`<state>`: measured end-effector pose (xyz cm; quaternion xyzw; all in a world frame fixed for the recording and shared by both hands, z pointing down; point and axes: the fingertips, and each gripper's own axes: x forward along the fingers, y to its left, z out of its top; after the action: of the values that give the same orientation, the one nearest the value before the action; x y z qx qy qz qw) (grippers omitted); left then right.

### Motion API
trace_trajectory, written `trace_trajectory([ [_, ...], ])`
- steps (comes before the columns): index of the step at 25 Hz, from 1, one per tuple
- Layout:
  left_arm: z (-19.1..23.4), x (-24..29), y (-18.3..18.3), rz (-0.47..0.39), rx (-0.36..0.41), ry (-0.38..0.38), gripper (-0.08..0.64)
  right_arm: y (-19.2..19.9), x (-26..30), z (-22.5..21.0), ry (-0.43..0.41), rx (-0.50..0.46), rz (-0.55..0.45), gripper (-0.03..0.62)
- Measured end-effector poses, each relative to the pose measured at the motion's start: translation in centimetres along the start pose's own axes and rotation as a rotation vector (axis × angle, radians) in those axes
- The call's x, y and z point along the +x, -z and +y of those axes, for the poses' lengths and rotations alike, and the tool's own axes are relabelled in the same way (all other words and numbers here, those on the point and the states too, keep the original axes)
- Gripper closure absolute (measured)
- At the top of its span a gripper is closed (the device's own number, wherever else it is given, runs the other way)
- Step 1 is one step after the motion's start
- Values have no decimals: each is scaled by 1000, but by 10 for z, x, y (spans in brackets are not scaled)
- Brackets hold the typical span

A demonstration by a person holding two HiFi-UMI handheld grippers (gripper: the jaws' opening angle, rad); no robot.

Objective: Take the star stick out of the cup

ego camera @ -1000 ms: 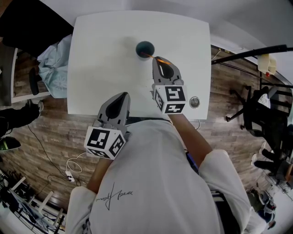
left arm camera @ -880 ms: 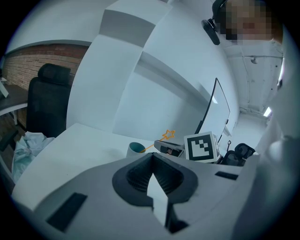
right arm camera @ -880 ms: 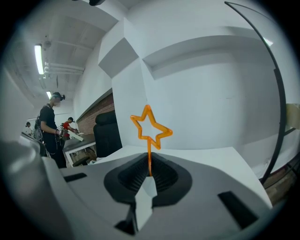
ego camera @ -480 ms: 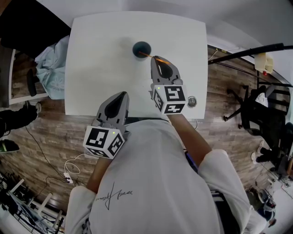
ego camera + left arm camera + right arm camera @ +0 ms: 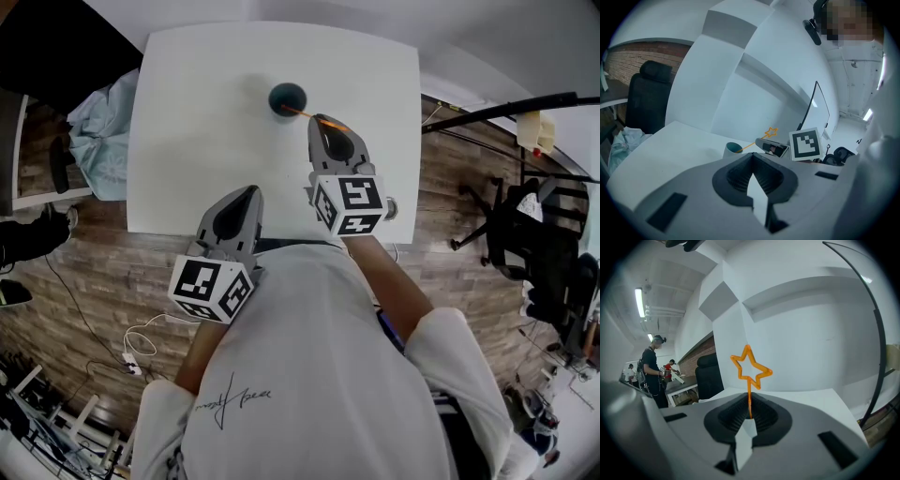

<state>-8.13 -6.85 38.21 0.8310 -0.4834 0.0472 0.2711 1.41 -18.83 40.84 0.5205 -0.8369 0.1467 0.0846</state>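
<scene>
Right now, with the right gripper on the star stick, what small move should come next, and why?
Probably raise the right gripper, drawing it away from the teal cup. Its jaws are shut on the orange star stick, whose lower end sits inside the cup, so lifting should pull it clear.

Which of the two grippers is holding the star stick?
The right gripper, jaws closed on the orange star stick; the left gripper holds nothing.
</scene>
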Motion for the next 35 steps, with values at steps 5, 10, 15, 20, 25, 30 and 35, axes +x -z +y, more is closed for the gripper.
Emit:
trace_trajectory([
  [5,0,-1,1,-2,-4,0,555,-4,-4,0,0,-4,-9,566],
  [10,-1,-2,2,-4,-24,13,555,-5,-8,1,-2,-10,-11,566],
  [15,-3,-3,2,-3,-16,10,555,-9,-15,0,-3,-8,-21,566],
  [20,-8,-1,5,-2,-20,22,555,-14,-24,-5,3,-8,-36,566],
  [25,-11,0,7,2,-18,33,555,-15,-30,-5,3,5,-44,566],
  [30,-15,0,10,9,-17,45,556,-18,-37,-4,1,10,-54,566],
  [35,-17,-1,11,10,-18,46,555,-21,-44,-3,-3,4,-62,566],
])
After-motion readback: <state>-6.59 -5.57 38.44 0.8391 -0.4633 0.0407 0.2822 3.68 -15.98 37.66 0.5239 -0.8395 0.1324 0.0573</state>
